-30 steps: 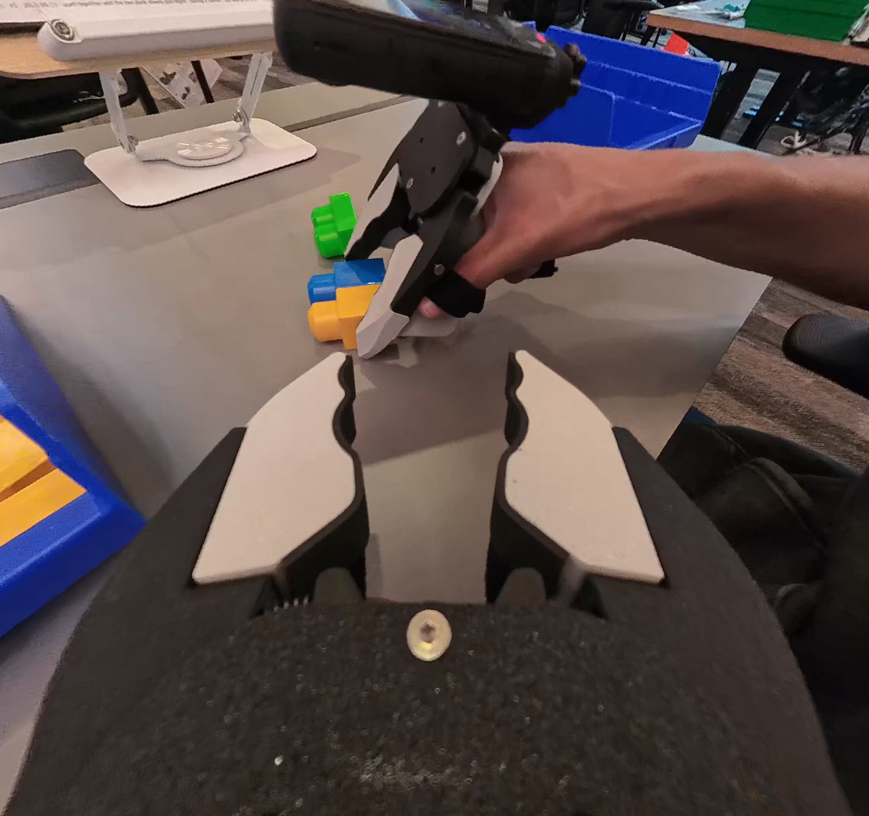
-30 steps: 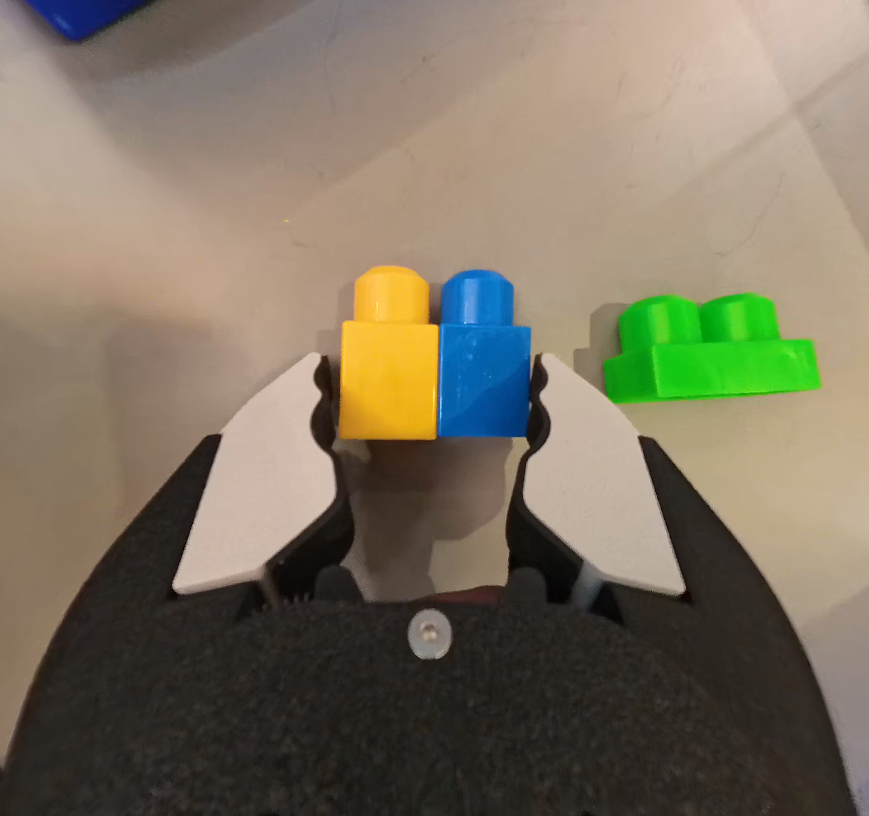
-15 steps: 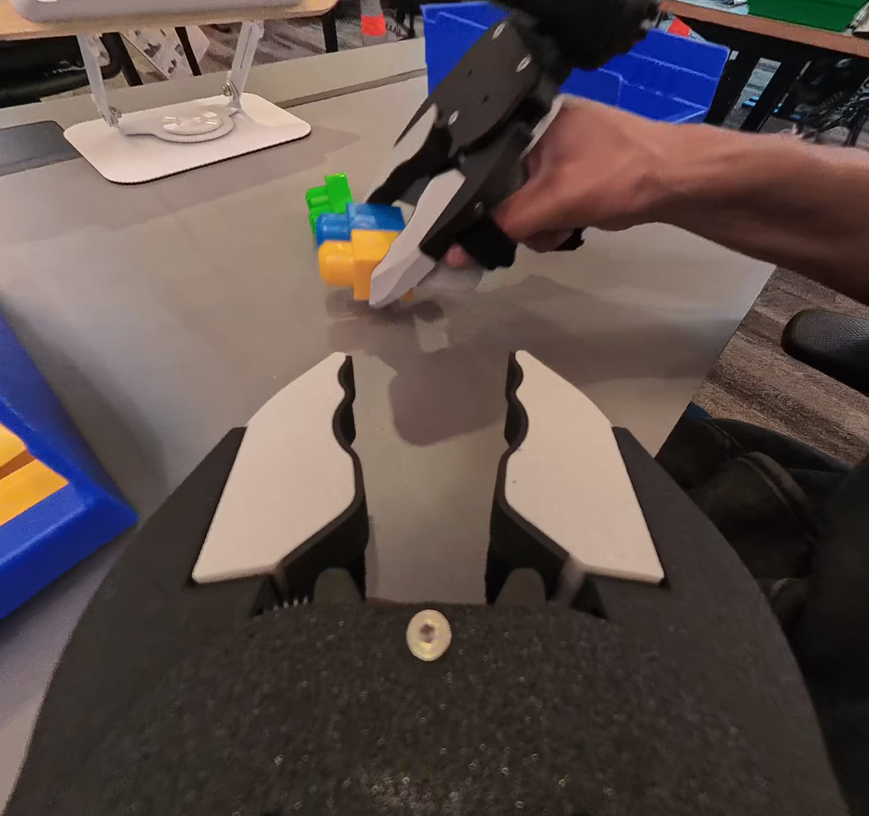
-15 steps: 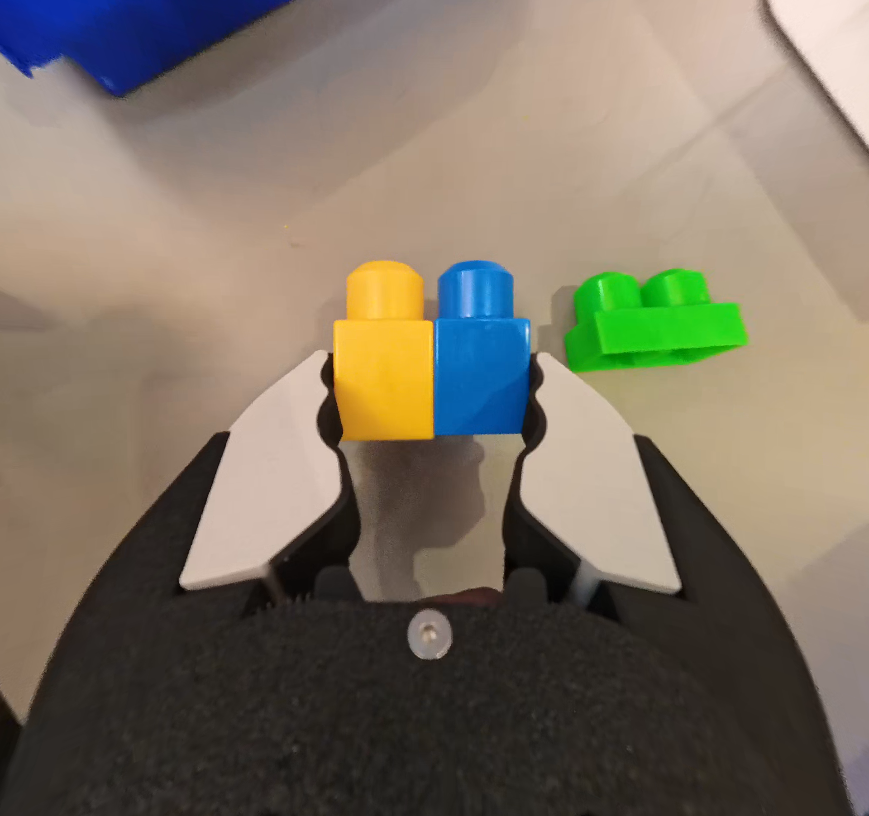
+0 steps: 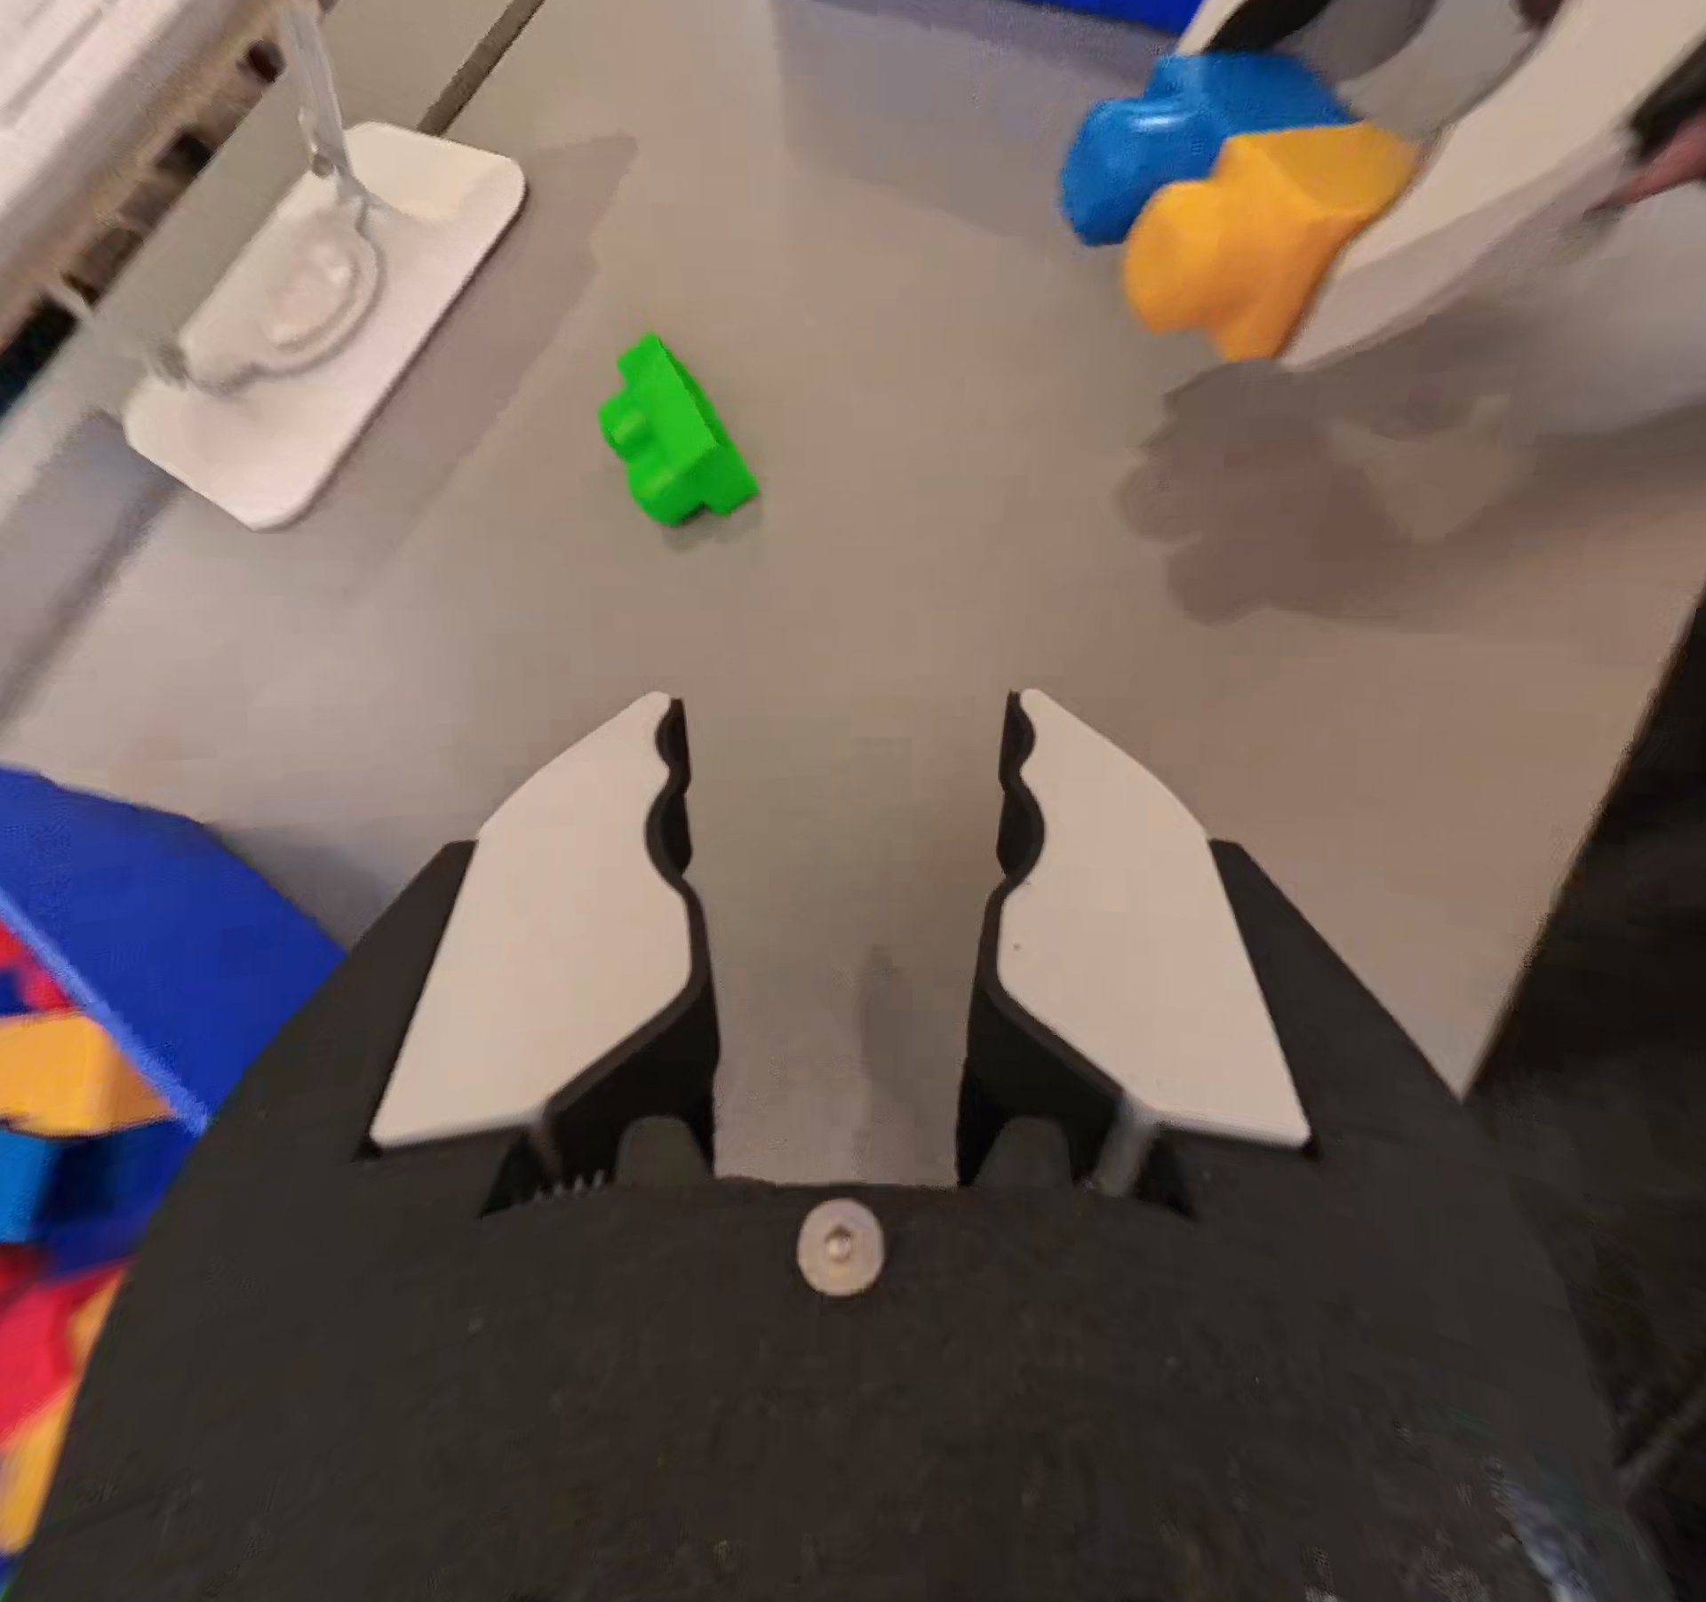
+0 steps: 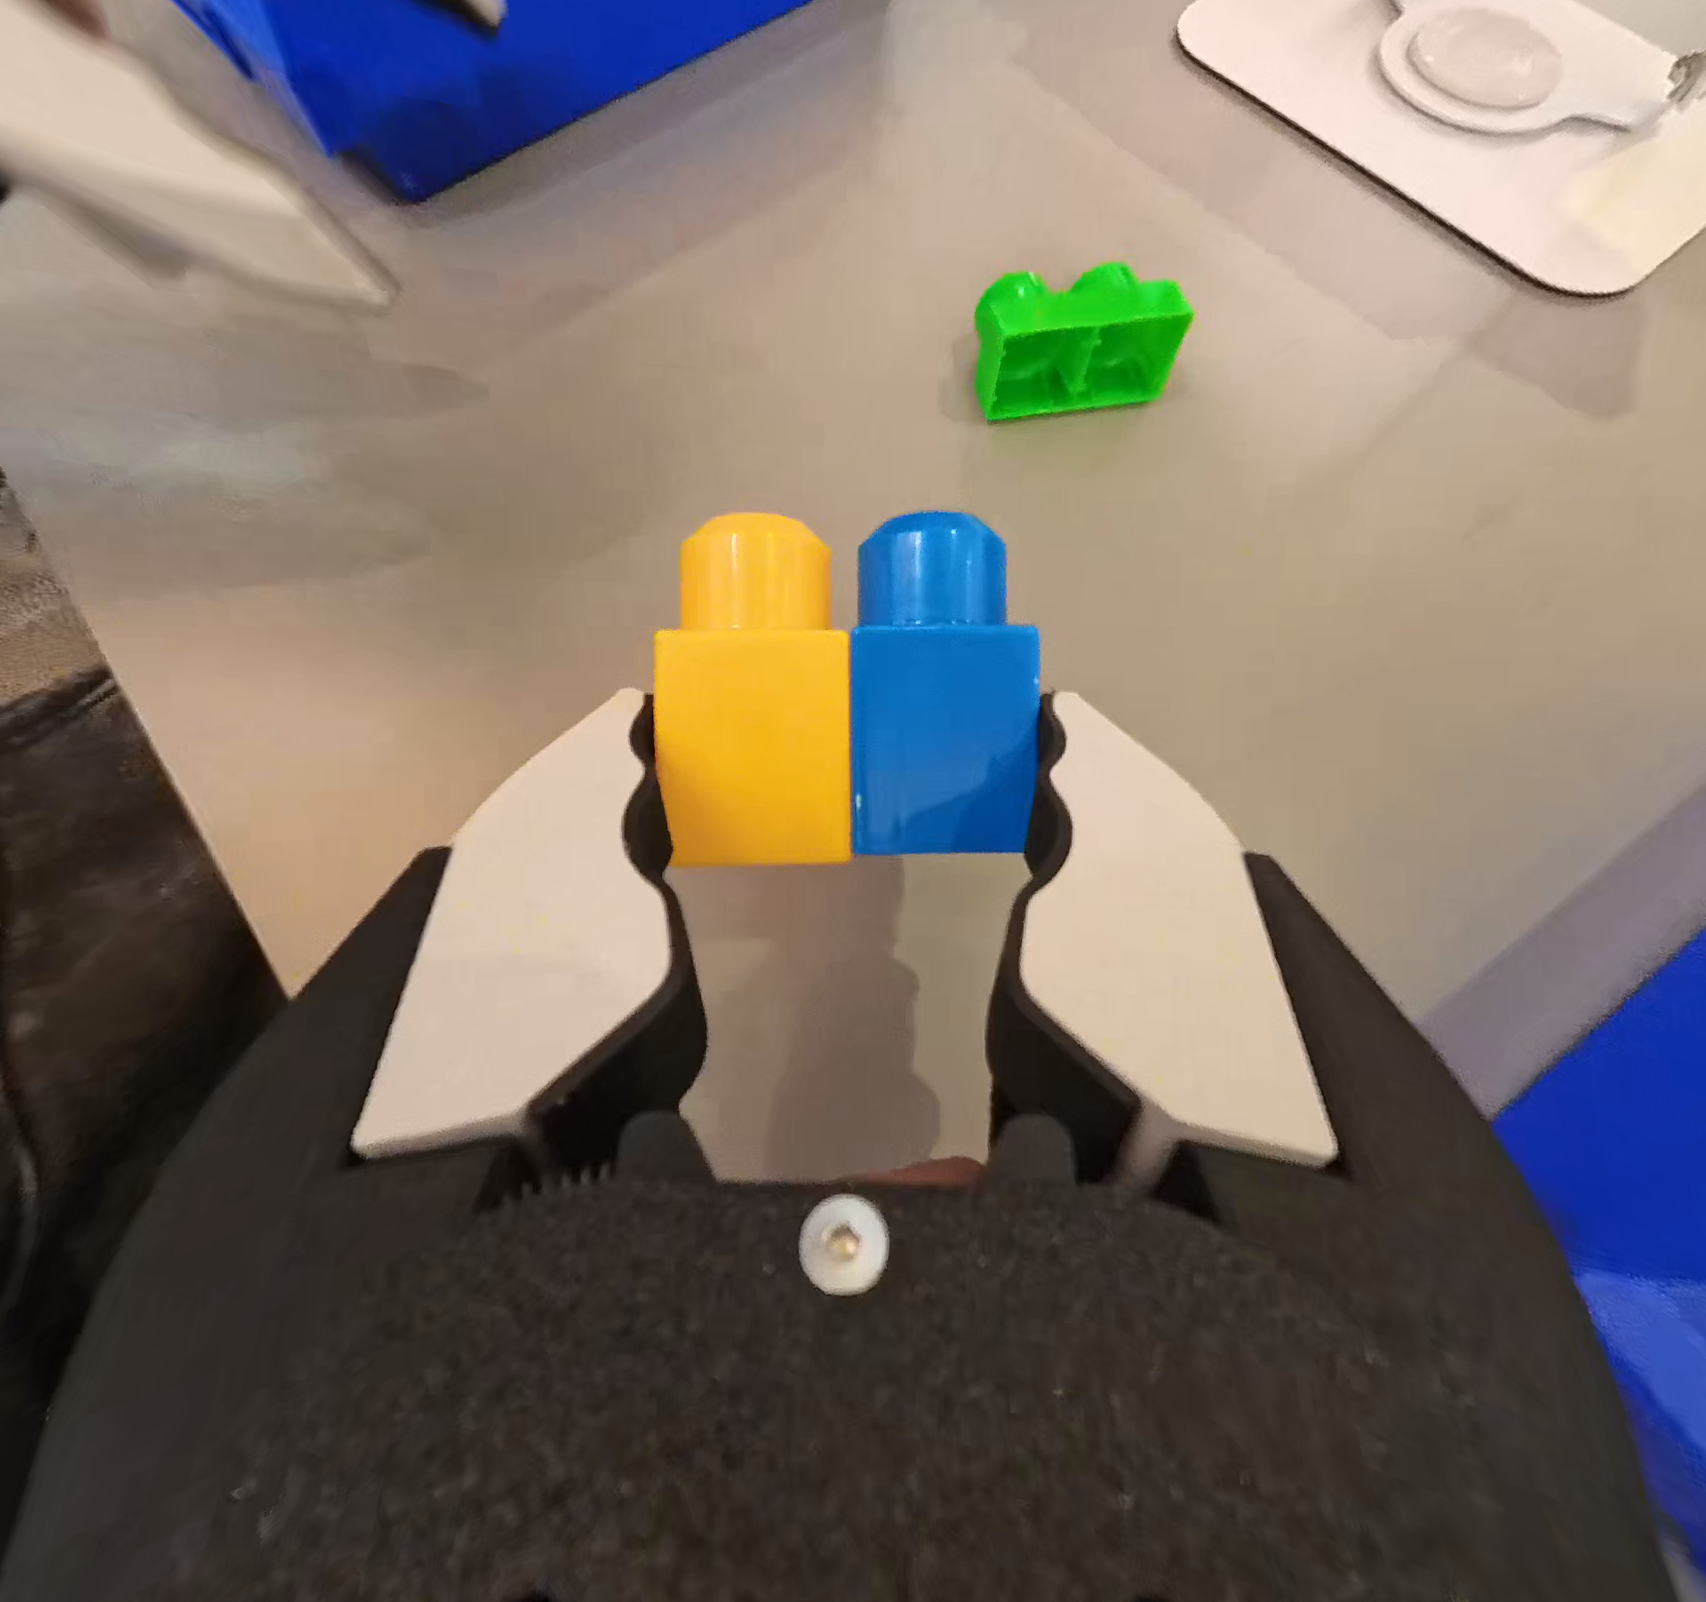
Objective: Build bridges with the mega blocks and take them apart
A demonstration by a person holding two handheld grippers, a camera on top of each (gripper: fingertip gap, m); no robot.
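The right gripper (image 6: 845,773) pinched the yellow block (image 6: 752,750) and blue block (image 6: 943,741) side by side above the table, as bridge pillars, while the left gripper (image 5: 845,782) hung wide open, empty, near the tipped green block (image 5: 678,436).

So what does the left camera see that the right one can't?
Only the left view shows the open left gripper with nothing between its fingers, and a blue bin of blocks beside it. Only the right view shows the green block's hollow underside. Both show the yellow block and blue block squeezed side by side in the right gripper.
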